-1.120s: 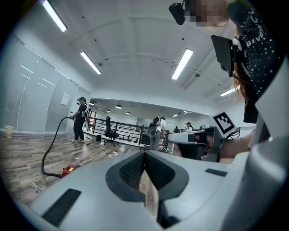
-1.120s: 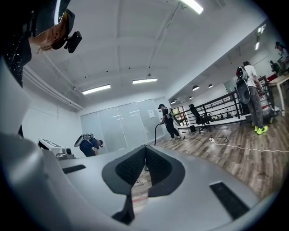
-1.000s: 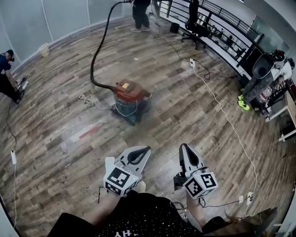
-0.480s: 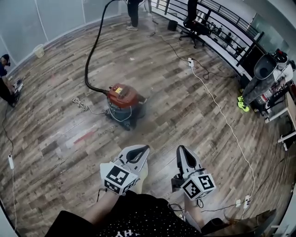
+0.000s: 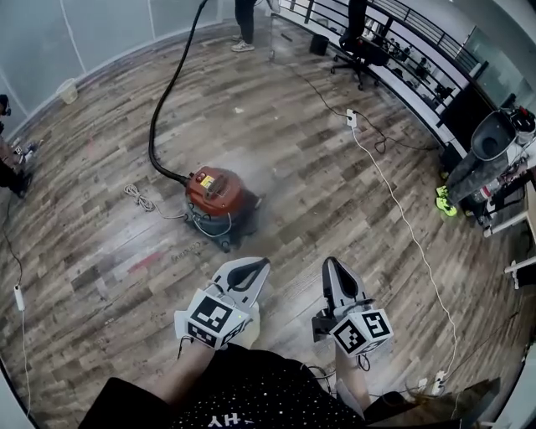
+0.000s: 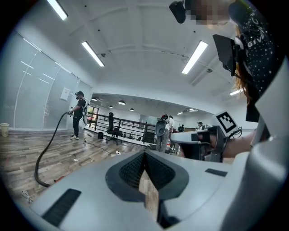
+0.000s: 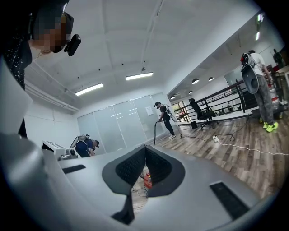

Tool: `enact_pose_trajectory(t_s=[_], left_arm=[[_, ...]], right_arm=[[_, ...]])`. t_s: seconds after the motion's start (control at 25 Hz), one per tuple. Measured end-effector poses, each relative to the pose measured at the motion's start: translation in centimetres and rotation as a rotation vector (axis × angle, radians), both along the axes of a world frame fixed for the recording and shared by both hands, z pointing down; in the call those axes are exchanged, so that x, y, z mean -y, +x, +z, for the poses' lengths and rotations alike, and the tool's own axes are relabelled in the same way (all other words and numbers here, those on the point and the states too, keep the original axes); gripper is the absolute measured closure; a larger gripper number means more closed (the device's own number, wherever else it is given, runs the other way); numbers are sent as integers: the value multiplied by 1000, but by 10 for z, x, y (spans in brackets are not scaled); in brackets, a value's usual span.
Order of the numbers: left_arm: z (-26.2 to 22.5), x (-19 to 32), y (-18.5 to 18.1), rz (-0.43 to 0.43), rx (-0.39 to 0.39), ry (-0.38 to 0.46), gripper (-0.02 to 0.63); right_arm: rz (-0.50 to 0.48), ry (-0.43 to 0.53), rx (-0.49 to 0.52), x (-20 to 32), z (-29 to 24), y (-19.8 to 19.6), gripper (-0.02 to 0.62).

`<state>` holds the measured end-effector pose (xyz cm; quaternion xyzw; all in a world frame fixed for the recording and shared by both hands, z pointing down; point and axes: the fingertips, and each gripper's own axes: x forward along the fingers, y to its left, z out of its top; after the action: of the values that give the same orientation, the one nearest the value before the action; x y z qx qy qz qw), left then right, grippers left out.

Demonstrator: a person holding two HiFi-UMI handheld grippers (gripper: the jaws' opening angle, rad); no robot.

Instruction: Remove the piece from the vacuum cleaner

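The red vacuum cleaner [image 5: 216, 198] stands on the wood floor ahead of me, its black hose [image 5: 154, 126] curving away to a person [image 5: 244, 23] at the far end. My left gripper [image 5: 257, 266] and right gripper [image 5: 330, 264] are held side by side below it, pointing at it, both shut and empty. A stretch of floor lies between their tips and the vacuum. The right gripper [image 7: 145, 148] view shows the red body [image 7: 147, 181] through the gap under its jaws. The left gripper [image 6: 144, 153] view catches only the hose [image 6: 44, 151] at its left.
A white cable [image 5: 404, 219] runs from a power strip [image 5: 351, 118] down the right side. A loose grey cord [image 5: 136, 198] lies left of the vacuum. An office chair [image 5: 362, 46] and a railing stand at the back right; a person [image 5: 8, 163] crouches at the far left.
The vacuum cleaner has come nearer and lower in the head view as I moved toward it. Both grippers travelled along with me, still shut and empty.
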<state>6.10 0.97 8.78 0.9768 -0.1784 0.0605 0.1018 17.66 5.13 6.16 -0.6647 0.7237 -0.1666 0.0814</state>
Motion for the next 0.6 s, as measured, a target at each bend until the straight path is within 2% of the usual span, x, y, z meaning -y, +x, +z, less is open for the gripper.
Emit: enact_pose_trajectory(t_s=[0.36,0.6], left_arm=[[11,71,36,-36,29,2,598],[17,104,51,-62,24,17,598]], right_arm=[[-75,13,2,94,9,48,583],[-123,-9,0,131,22,65,583]])
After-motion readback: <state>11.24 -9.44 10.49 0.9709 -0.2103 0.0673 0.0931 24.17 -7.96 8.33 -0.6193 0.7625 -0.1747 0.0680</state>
